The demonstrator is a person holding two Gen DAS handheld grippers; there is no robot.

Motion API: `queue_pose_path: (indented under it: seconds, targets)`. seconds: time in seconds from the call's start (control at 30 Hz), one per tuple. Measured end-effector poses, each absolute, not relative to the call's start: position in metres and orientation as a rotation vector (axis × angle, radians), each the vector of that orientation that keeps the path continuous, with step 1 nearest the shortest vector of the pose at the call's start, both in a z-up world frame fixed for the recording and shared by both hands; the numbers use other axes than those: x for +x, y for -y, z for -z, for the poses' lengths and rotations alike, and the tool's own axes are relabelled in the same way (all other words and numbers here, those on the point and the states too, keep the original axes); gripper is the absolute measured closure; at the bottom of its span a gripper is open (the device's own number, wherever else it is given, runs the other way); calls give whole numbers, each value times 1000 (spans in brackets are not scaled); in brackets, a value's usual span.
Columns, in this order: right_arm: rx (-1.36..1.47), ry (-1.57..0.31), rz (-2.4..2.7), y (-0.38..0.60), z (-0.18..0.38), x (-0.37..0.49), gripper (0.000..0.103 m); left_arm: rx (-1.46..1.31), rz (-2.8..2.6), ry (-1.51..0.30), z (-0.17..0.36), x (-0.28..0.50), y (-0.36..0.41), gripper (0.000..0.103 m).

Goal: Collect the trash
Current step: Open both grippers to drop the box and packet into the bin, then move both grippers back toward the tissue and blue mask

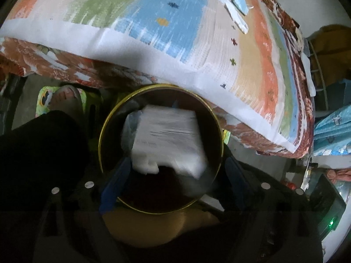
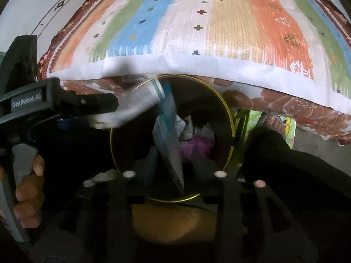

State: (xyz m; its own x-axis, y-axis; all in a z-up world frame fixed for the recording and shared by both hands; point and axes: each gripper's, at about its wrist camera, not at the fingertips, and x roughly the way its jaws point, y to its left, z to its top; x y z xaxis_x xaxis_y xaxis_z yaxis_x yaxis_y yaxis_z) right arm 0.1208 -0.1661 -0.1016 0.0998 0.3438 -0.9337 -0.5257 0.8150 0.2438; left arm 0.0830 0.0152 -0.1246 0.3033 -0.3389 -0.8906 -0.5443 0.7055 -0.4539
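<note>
A bin (image 1: 103,131) is set on the floor just before the bed (image 1: 153,43). Paper (image 1: 169,138) is held above it. Scraps (image 1: 232,11) are left farther back on the bed.

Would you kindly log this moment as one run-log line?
left gripper: over round gold-rimmed bin, white paper between fingers, grip unclear | right gripper: over bin, state unclear | white and blue scraps remain on striped bedcover

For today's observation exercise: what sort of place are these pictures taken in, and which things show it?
Probably a bedroom at home: a striped multicoloured bedspread over a floral red-brown mattress edge, a dark round gold-rimmed bin on the floor beside it, and a bare foot in a sandal.
</note>
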Motion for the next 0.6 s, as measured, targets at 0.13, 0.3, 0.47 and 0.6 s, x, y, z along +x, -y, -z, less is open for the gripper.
queue_pose_path:
  seconds: [0.13, 0.3, 0.47, 0.6]
  targets:
    - [-158, -1308, -655, 167, 97, 123, 61, -823, -171, -1274, 119, 86, -19, 15]
    - [-149, -1279, -655, 168, 87, 131, 58, -759, -185, -1249, 106, 97, -25, 15]
    - [-166, -1207, -639, 168, 67, 146, 53, -657, -214, -1214, 87, 111, -34, 14]
    - [-191, -1146, -636, 166, 52, 157, 47, -569, -249, -1178, 73, 123, -40, 12]
